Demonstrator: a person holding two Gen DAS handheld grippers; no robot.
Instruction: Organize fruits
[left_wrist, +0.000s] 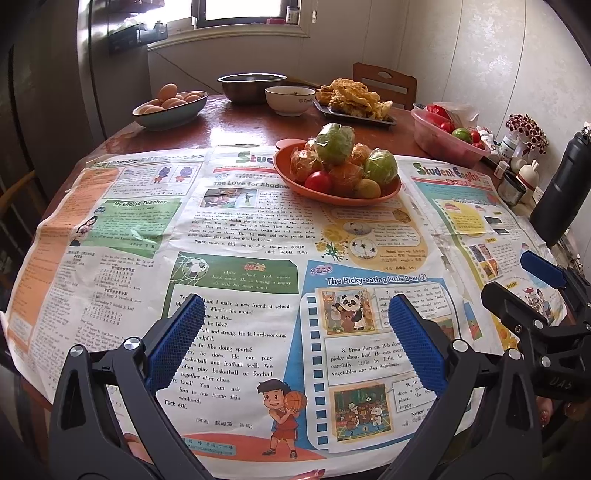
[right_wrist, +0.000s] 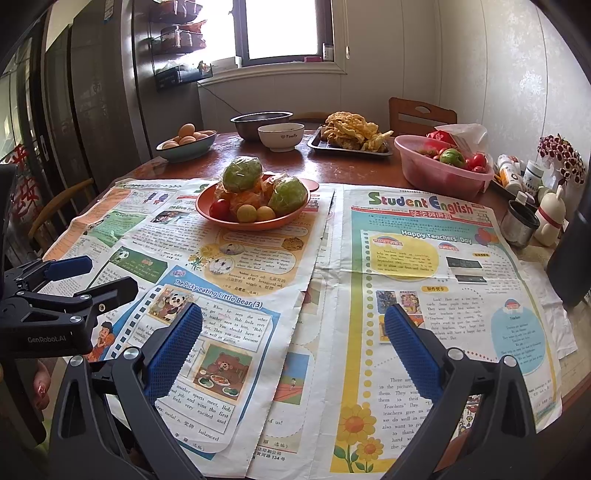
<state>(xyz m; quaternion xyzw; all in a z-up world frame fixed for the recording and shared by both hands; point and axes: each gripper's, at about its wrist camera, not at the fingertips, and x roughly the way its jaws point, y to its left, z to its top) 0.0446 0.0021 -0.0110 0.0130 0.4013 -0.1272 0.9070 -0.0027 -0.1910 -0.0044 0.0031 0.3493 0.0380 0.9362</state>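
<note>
An orange plate (left_wrist: 295, 184) piled with fruit stands on the newspaper-covered table; it also shows in the right wrist view (right_wrist: 207, 212). The pile has wrapped green fruits (left_wrist: 334, 142), wrapped oranges (left_wrist: 345, 175), a red tomato (left_wrist: 317, 181) and small yellow fruits (right_wrist: 246, 213). A pink basin (left_wrist: 439, 142) with more red and green fruit sits at the back right, seen too in the right wrist view (right_wrist: 436, 173). My left gripper (left_wrist: 295, 314) is open and empty above the newspaper, well short of the plate. My right gripper (right_wrist: 293, 325) is open and empty, to the right of the left one.
At the back stand a bowl of eggs (left_wrist: 170, 105), a steel bowl (left_wrist: 251, 86), a white bowl (left_wrist: 290, 99) and a tray of fried food (left_wrist: 354, 99). A dark bottle (left_wrist: 565, 184), a metal cup (right_wrist: 519, 223), small jars and figurines crowd the right edge. A chair (right_wrist: 421, 112) stands behind.
</note>
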